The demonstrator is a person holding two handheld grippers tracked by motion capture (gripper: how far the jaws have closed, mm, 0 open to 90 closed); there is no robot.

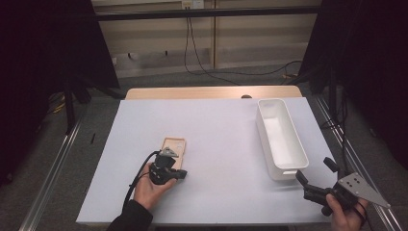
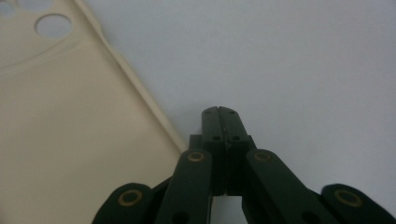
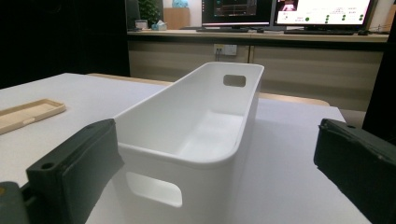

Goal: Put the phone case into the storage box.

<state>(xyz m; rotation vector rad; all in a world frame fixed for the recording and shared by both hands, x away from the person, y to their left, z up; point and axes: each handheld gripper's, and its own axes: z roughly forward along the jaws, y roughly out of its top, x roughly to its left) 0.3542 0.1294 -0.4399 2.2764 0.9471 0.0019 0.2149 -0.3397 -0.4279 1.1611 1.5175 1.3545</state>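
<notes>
Evidently a beige phone case [image 1: 174, 147] is the thing in hand, lying flat and hollow side up on the white tabletop [image 1: 216, 130], well to the left of the white bin [image 1: 280, 137]. In the left gripper view the case [image 2: 70, 116] is seen with a thin raised rim and round camera holes at one corner. It is judged light, thin-walled and somewhat flexible, likely smooth; little weight is expected, but a flat lie leaves nothing to be gripped from above except the rim. Hold would best be taken across one long side wall, one finger inside the hollow and one outside, or the case might be slid toward the bin instead. Pinching near the camera holes is judged poor, the wall being weakest there.

The left gripper [image 1: 169, 161] is held just at the near edge of the case; its fingers [image 2: 229, 123] are pressed fully together, with nothing between them, resting just beside the case's rim on bare tabletop.

The right gripper [image 1: 312, 180] is held at the bin's near right end; its fingers [image 3: 77, 163] are spread wide, empty, framing the bin [image 3: 196, 135]. The bin is seen empty, with handle slots at both ends.
</notes>
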